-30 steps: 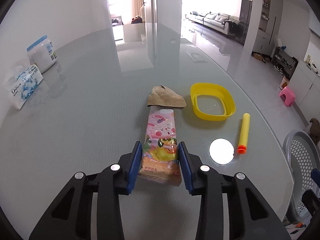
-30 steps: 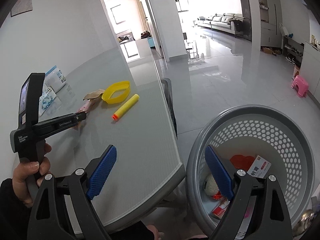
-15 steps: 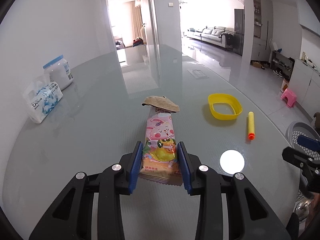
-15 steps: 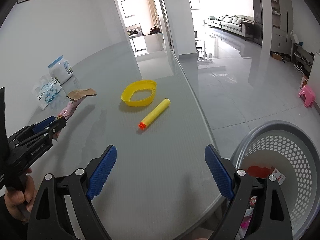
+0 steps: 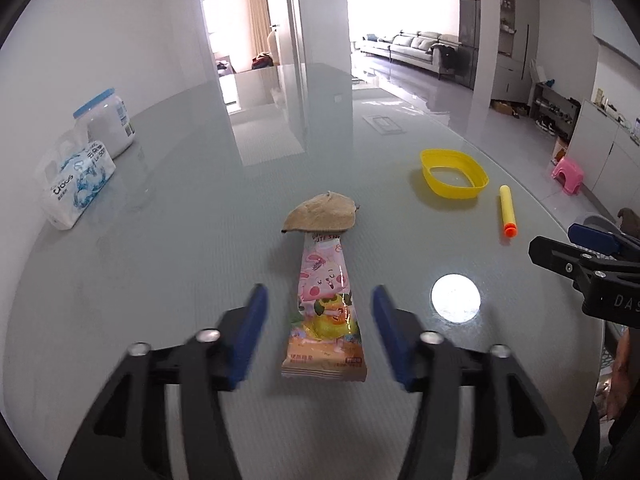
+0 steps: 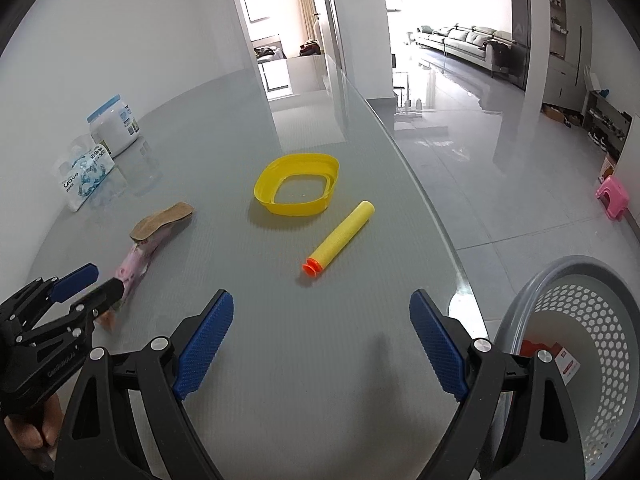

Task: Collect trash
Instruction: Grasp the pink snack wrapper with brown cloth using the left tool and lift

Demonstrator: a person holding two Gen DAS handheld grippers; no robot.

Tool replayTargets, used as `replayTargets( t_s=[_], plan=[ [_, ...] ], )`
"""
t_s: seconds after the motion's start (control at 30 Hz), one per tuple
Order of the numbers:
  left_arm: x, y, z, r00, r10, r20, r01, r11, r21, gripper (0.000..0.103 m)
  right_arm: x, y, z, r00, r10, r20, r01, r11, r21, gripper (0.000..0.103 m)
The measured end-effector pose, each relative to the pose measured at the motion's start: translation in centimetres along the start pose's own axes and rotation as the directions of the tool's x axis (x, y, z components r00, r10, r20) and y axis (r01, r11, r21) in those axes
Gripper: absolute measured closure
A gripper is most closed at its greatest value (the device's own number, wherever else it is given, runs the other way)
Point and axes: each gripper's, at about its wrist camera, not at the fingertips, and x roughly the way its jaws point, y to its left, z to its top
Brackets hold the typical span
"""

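- Bright daylight enters through the doorway (image 5: 240,36) and the far living room, washing both out to white.
- The glass table (image 5: 160,240) mirrors the doorway and carries a round white glare spot (image 5: 455,299) beside the snack packet (image 5: 324,312).
- The left gripper (image 5: 318,334) is motion-blurred; the packet stays sharp.
- Fisheye bending curves walls; the corners are black.

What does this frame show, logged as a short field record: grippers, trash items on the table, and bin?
left gripper: open, jaws either side of pink printed snack wrapper, not touching
right gripper: open, nothing between its jaws, above grey glass table
wrapper far end: under brown cardboard scrap
other items: yellow plastic oval ring, yellow foam dart with orange tip
bin: grey perforated basket beside table, holds red and white packaging
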Motion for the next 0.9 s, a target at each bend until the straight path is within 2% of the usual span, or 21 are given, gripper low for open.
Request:
replayTargets(
  t_s=[0.03,0.1,0.27,0.43,0.53,0.6,0.73,0.83,0.9],
  plan=[
    [-0.4,0.2,-0.1,1.000,0.006,0.020,-0.006,1.000,-0.008,0.009,0.1,0.1,0.1,1.000,0.003,0.001,-0.003,1.000,0.003,0.017],
    [-1.3,0.5,-0.2,0.999,0.007,0.046,-0.006,1.000,-0.014,0.009,0.3,0.3,0.4,1.000,0.004,0.004,-0.004,1.000,0.004,0.017],
    [-1.5,1.0,0.3,0.999,0.015,0.035,-0.015,1.000,-0.024,0.009,0.9,0.5,1.0,1.000,-0.001,0.009,0.001,1.000,0.008,0.017],
    [0.6,2.0,2.9,0.999,-0.043,0.003,0.043,0.997,-0.059,0.009,1.7,-0.1,1.5,1.000,-0.007,-0.001,0.007,1.000,0.031,0.017],
    [2.9,1.5,4.2,0.997,-0.060,-0.043,0.058,0.997,-0.059,0.010,1.7,-0.4,1.5,1.000,-0.002,0.002,0.002,0.999,0.043,0.017],
    [4.3,1.2,4.7,0.995,-0.072,-0.071,0.067,0.996,-0.059,0.012,1.8,-0.6,1.6,1.000,-0.001,0.002,0.001,0.999,0.046,0.017],
    [6.6,0.5,5.5,0.990,-0.075,-0.119,0.069,0.996,-0.059,0.026,2.1,-0.8,1.7,1.000,-0.004,-0.004,0.004,0.999,0.052,0.017],
    [7.4,0.6,5.8,0.987,-0.089,-0.133,0.080,0.994,-0.070,0.038,2.4,-1.0,1.9,1.000,0.002,-0.013,-0.001,0.998,0.061,0.017],
    [7.6,0.8,5.9,0.986,-0.100,-0.133,0.090,0.993,-0.082,0.041,2.7,-0.9,2.0,1.000,0.006,-0.017,-0.005,0.998,0.061,0.017]
  ],
)
